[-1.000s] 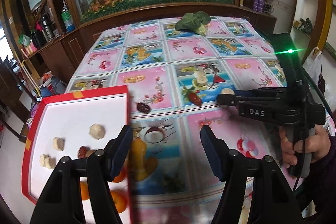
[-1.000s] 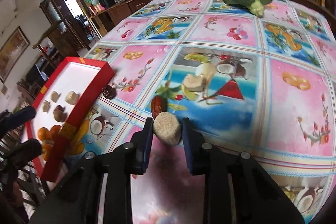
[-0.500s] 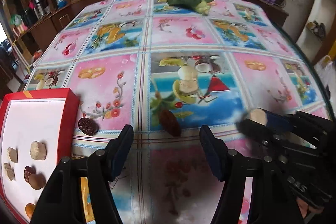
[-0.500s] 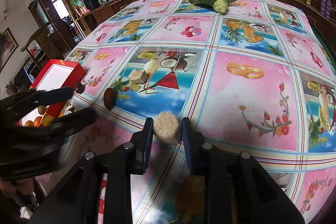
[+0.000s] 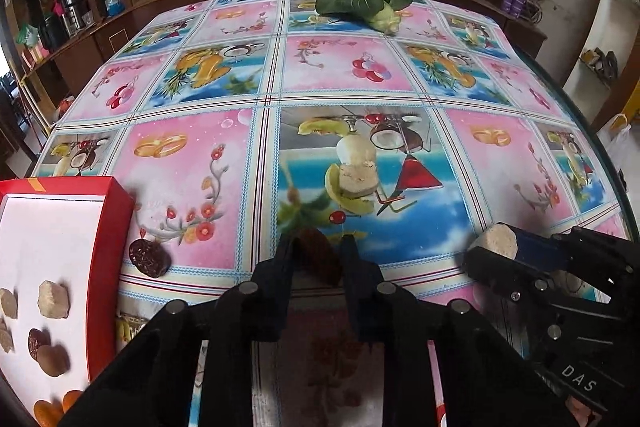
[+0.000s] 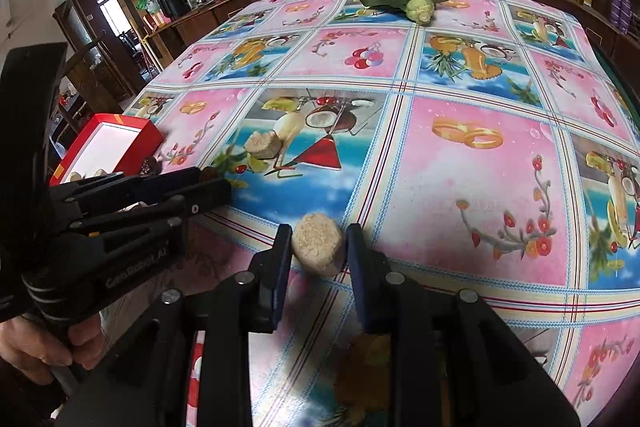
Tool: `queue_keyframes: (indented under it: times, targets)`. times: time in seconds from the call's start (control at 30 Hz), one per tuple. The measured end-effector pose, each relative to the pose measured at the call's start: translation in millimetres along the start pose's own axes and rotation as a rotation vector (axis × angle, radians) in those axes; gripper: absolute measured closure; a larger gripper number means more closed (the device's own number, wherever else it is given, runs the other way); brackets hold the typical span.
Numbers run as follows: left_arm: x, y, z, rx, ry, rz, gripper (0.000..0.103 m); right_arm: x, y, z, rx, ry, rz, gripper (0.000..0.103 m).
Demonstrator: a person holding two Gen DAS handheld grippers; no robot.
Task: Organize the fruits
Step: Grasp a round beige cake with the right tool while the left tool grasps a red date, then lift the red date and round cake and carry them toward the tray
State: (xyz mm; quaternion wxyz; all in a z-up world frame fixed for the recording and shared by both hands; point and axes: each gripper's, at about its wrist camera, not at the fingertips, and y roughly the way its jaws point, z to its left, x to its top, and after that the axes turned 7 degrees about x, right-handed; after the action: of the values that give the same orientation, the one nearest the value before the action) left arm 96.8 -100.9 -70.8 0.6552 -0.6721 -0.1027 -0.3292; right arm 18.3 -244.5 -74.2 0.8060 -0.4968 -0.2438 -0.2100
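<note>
Left gripper (image 5: pixel 316 251) has just been closing and now pinches a dark reddish-brown date (image 5: pixel 318 259) between its pads, low against the tabletop (image 5: pixel 192 163); the piece looks gripped but not yet carried off. Farthest left, the red tray (image 5: pixel 116 227) already holds part of the sort: pale chunks (image 5: pixel 53 299), two or three dark brown pieces (image 5: pixel 46 351) and orange fruit (image 5: pixel 48 411) at the near edge, partly cut off by the frame. Just beside the tray's outer wall, on the cloth, lies a second dark wrinkled date (image 5: pixel 149 258), untouched. Toward the middle of the tabletop a pale chunk (image 5: pixel 356 181) sits on a printed blue panel, also untouched. Right gripper (image 6: pixel 316 247) is pinching a pale crumbly cylinder (image 6: pixel 317 249), held just above the cloth and well apart from the tray. At the far edge lies a leafy green vegetable (image 5: pixel 364 1); whether it belongs to the sort I cannot tell. Judgement: roughly midway. Several pieces are in the tray, two are in hand awaiting delivery, and at least two loose pieces remain on the cloth.
</note>
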Motion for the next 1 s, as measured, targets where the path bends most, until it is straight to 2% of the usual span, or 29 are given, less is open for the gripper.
queue_keyframes:
  times: [0.23,0.4,0.53,0.73,1.0]
  targets:
    - [-13.5,-20.4,8.2,-0.03,-0.025,-0.019,0.081,-0.1,0.4,0.6,0.005,0.002,-0.005,0.073]
    - [-28.7,-53.9,11.3,-0.048,-0.009,-0.079,0.081,0.5,0.7,-0.1,0.008,0.0,-0.016,0.074]
    - [-43.9,-85.4,21.4,-0.059,-0.005,-0.136,0.081,1.0,-5.4,-0.7,0.0,-0.005,-0.058,0.074]
    - [-61.4,-113.6,48.6,-0.051,-0.041,-0.177,0.081,0.9,-16.6,-3.6,-0.017,0.005,-0.138,0.074]
    - [-78.6,-114.5,58.8,-0.078,-0.041,-0.151,0.081,0.8,-16.7,-11.4,-0.035,0.054,-0.149,0.074]
